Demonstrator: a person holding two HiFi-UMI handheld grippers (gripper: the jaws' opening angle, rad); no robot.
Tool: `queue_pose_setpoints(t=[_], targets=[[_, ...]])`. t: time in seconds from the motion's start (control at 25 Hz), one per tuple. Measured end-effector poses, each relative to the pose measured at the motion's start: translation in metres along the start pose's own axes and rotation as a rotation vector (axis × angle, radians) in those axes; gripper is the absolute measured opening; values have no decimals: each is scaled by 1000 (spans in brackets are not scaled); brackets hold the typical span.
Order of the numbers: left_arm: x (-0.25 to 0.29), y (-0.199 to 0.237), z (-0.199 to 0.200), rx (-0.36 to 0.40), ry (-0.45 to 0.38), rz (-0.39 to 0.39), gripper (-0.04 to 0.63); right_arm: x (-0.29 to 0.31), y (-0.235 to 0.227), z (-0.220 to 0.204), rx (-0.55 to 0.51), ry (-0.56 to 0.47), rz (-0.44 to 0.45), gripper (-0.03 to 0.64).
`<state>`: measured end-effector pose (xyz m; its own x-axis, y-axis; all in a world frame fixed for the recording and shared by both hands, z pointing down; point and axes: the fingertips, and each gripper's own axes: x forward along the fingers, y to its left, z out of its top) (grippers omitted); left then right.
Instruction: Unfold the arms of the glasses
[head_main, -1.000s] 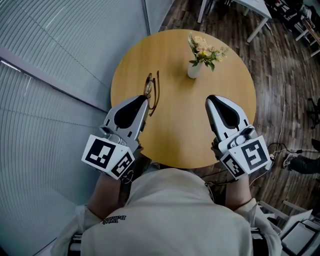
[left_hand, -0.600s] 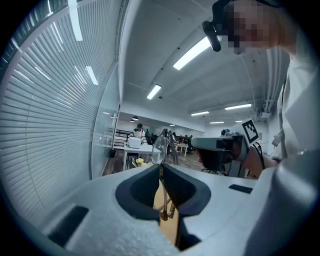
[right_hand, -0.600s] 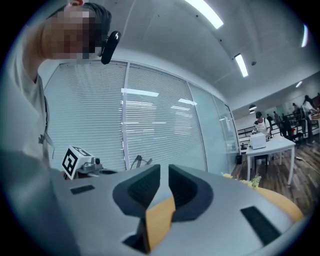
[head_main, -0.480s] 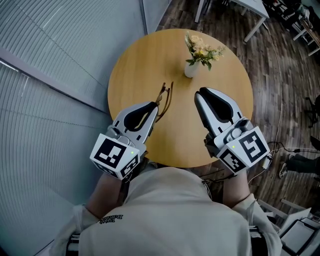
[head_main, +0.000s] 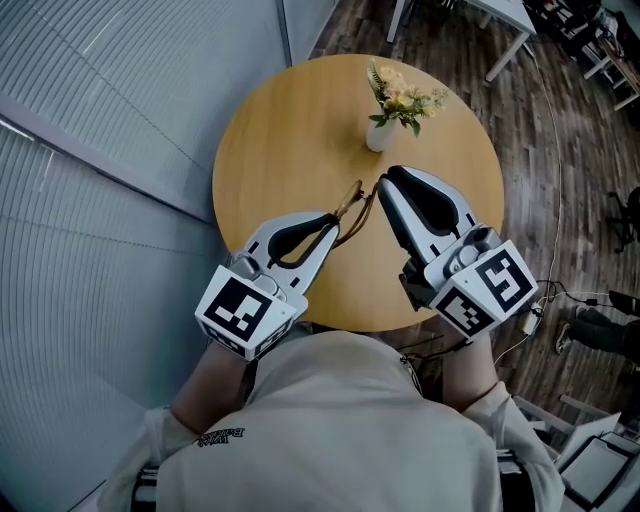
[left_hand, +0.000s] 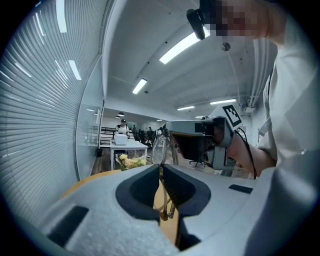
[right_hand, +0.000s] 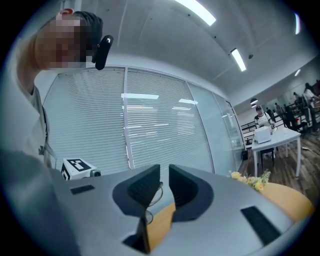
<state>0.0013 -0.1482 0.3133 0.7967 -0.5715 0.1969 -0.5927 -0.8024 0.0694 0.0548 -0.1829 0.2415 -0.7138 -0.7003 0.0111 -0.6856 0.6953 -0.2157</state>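
Note:
The thin brown-framed glasses (head_main: 352, 205) hang folded above the round wooden table (head_main: 270, 130). My left gripper (head_main: 336, 221) is shut on them near one end; in the left gripper view the frame (left_hand: 161, 172) runs up between the closed jaws to a lens (left_hand: 159, 148). My right gripper (head_main: 383, 183) comes in from the right with its tip just beside the far end of the glasses. Its jaws stand a narrow gap apart, and in the right gripper view the glasses (right_hand: 152, 196) show through that gap (right_hand: 164, 176). Whether it touches them I cannot tell.
A small white vase of yellow flowers (head_main: 384, 128) stands on the far side of the table, just beyond the right gripper. A glass wall with blinds (head_main: 110, 150) runs along the left. White desks (head_main: 500, 25) stand on the wooden floor behind.
The left gripper has lifted the glasses off the table's left side and carried them right toward the middle. The right gripper has swung left and forward to meet them.

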Motion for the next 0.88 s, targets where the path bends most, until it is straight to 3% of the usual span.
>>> queue_pose_setpoints(t=[0.4,0.88], targets=[[2,2,-1,-2,-9,-7,41,5,-4,-15,-33,46,-13,38],[-20,41,17,-77,-106,112,41,-4,-12,-27,-69,89,-62,38]])
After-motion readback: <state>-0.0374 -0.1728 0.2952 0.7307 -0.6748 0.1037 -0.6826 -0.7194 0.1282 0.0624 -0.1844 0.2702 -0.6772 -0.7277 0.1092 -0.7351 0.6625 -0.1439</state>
